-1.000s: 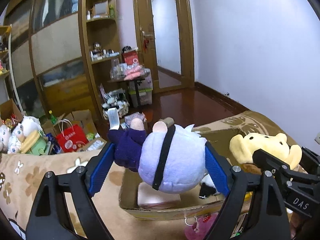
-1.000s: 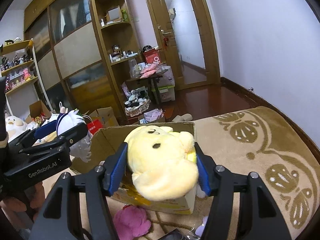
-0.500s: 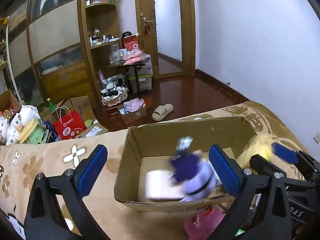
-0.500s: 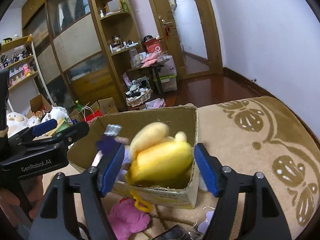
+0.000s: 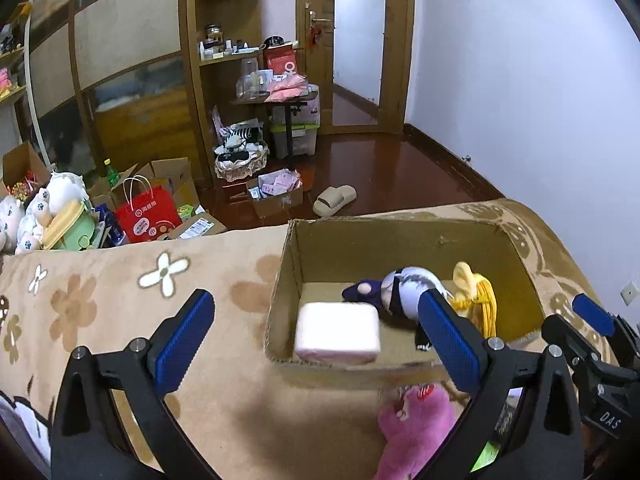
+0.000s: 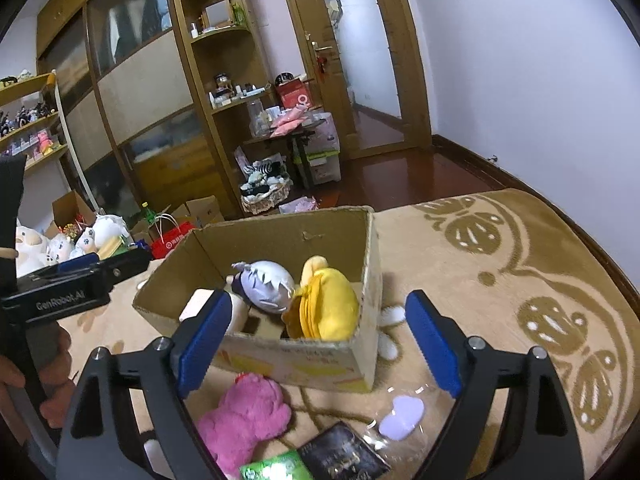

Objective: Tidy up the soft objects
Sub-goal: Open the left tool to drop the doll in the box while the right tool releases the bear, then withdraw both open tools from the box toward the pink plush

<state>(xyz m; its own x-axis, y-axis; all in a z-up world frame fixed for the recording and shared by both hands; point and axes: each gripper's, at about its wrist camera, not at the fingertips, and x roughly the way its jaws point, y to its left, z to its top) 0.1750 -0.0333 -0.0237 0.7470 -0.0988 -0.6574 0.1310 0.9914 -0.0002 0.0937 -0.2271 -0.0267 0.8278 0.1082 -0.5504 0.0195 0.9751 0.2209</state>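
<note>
An open cardboard box (image 5: 280,292) (image 6: 296,360) stands on the patterned blanket. Inside it lie a white-pink soft block (image 5: 338,332) (image 6: 200,300), a lilac-headed doll with a purple body (image 5: 404,288) (image 6: 268,284), and a yellow plush (image 5: 476,300) (image 6: 328,304) against the right wall. My left gripper (image 5: 315,296) hangs open above the box's near left side, holding nothing. My right gripper (image 6: 318,296) is over the near right corner; its jaws are opening and nothing is gripped between them. A pink plush (image 5: 412,428) (image 6: 244,412) lies on the blanket in front of the box.
A lilac soft piece (image 6: 402,416), a dark packet (image 6: 344,456) and a green packet (image 6: 276,468) lie on the blanket near me. Beyond the bed edge the floor holds a red bag (image 5: 146,216), plush toys (image 5: 40,208), boxes and a slipper (image 5: 334,200).
Both grippers opened. The lilac doll dropped from the left gripper and the yellow plush from the right; both now rest inside the box. The left view tipped downward.
</note>
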